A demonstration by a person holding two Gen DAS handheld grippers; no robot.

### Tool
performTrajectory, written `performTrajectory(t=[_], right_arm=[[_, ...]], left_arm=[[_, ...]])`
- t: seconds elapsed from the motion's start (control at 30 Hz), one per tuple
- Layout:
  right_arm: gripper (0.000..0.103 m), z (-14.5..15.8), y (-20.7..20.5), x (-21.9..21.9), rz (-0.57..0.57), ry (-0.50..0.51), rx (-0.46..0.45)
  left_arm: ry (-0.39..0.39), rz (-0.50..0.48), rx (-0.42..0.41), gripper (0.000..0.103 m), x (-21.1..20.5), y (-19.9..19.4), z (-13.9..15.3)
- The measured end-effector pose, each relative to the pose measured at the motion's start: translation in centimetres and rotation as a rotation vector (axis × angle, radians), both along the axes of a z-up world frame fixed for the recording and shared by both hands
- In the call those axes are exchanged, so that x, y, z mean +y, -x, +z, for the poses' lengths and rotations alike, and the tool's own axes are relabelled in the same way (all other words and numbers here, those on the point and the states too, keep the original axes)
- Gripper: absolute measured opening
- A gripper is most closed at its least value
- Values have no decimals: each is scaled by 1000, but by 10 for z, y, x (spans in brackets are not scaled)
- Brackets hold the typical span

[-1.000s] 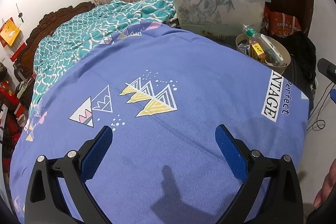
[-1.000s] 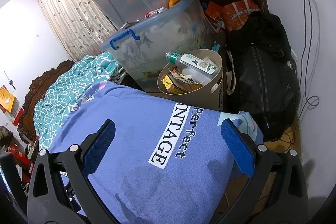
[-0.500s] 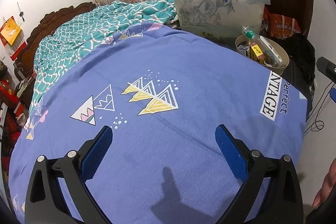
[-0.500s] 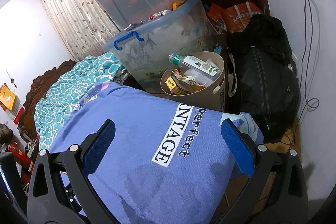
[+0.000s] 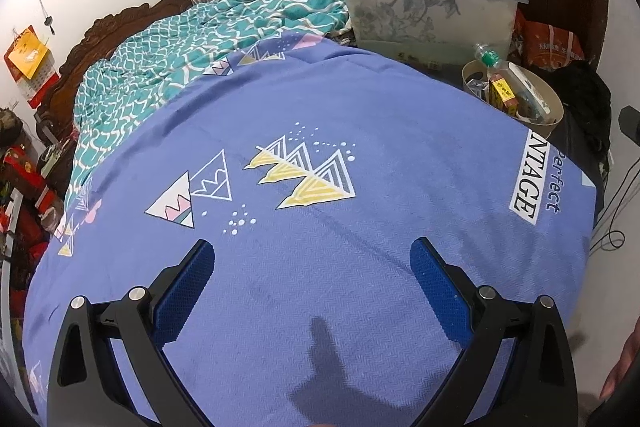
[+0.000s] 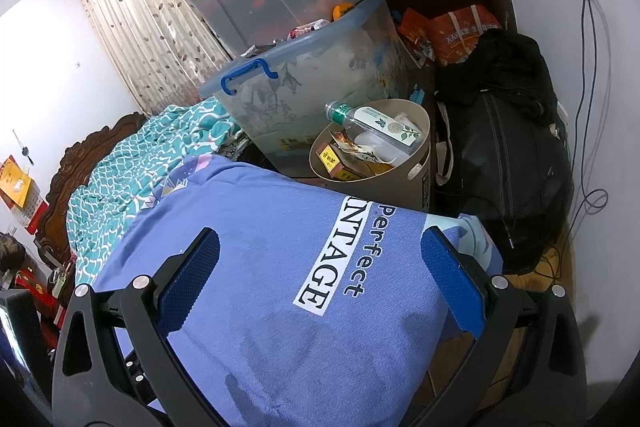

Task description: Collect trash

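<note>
While both tongs hang over the blue bedspread [image 5: 320,287] with nothing between their pads, the collecting looks close to done, since no loose trash shows on the cloth. The left gripper [image 5: 312,267] stands spread wide and empty, with bare printed fabric ahead of it and the teal quilt [image 5: 180,59] far ahead to its left. Ahead and to its right, past the edge of the bed, sits the tan waste bin [image 5: 554,119], also seen ahead of the right gripper [image 6: 320,259], slightly to its right. That gripper too is spread wide and grips nothing. The bin [image 6: 416,183] is heaped: a clear plastic bottle [image 6: 376,125] lies across the top, its long axis running from upper left to lower right in the right view, its green cap pointing up-left toward the storage tub [image 6: 304,87]. Under it sit a yellow carton [image 6: 330,159] and crumpled wrappers. The likely trouble, I judge, is that bottle: resting near the rim, it could roll off if the bin is knocked or more is pressed in. A low pass could also snag the bedspread on a finger.
</note>
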State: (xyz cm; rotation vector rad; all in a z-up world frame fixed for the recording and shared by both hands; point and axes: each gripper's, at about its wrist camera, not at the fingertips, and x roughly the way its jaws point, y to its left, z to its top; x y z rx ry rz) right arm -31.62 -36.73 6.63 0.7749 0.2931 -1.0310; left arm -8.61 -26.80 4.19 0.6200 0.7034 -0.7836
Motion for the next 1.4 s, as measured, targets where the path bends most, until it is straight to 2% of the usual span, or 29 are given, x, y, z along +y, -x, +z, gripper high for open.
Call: performTrajectory(t=[0.33,0.43,0.57,0.83,0.97,1.4], right_arm=[[100,0,0,0,-2,-1,-1],[100,5,-1,4,-3,41,4],[100,18,-5,17,9,117,22],[100,20,1,14,-2,92,18],[100,27,3,17,-1,122,20],[100,34,7,21,-3,139,20]], left_arm=[[-3,-11,2,94,1,3,0],[12,-14,-8,94,2,5,4],[56,-19,-25,94,6,8,14],[185,-73,-76,94,18,24,39],[225,-94,-80,94,23,29,47],[225,-111,-64,94,27,33,47]])
